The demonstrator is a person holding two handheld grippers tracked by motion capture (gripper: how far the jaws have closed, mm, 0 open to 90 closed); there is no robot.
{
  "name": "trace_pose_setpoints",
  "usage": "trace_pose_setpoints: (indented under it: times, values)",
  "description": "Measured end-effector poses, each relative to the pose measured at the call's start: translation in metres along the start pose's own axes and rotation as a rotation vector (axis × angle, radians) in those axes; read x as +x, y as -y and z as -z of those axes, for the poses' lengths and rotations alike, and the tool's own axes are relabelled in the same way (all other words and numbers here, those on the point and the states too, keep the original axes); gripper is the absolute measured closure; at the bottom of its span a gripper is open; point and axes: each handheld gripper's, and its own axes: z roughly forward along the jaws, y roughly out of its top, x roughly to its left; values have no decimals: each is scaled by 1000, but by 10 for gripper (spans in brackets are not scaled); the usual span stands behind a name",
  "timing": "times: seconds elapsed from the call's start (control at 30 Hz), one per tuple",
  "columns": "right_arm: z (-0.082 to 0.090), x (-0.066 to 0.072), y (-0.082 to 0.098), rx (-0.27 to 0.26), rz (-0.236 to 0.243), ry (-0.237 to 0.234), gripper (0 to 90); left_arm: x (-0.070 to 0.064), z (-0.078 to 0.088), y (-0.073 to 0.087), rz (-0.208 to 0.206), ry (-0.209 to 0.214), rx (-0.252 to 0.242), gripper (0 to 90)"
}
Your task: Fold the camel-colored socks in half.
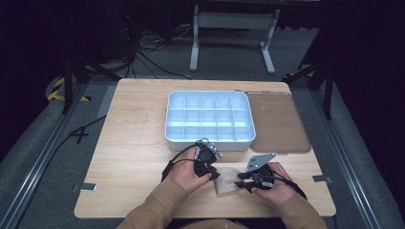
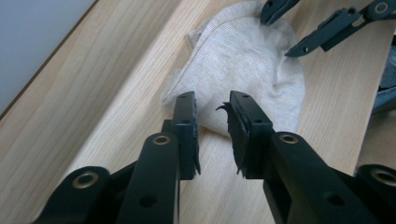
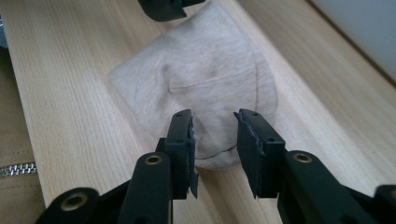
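No legible text, label, brand, number or sign is to be read on any surface in the high view or either gripper view.

cloth (image 2: 243, 60): pale beige, fine knit weave | bench (image 1: 133, 143): light wood grain | tray (image 1: 210, 138): white, grid of compartments | mat (image 1: 277, 124): translucent brown | left tongs (image 2: 212, 114): black | right tongs (image 3: 215, 133): black | sleeves (image 1: 157, 205): tan
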Motion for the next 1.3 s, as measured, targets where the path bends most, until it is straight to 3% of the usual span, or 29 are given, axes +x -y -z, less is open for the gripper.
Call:
trace_pose_setpoints:
  times: [0.3,0.47,0.6,0.77,0.83,1.1,1.3]
  values:
    - [8,1,-7,-59,-11,37,748,4,9,7,15,-20,-1,721]
    - [5,4,-10,-86,-26,27,823,6,10,9,24,-26,6,744]
    - [0,6,-12,-84,-21,24,867,6,9,10,32,-30,6,756]
    - [-11,5,-10,-30,-33,16,886,10,5,12,47,-51,38,805]
    - [-15,3,-7,-32,-47,6,888,11,3,13,52,-53,50,815]
    - [-15,4,-7,-29,-45,16,892,11,-8,14,46,-7,96,822]
    - [-15,6,-7,-28,-36,27,892,9,-12,12,11,19,110,818]
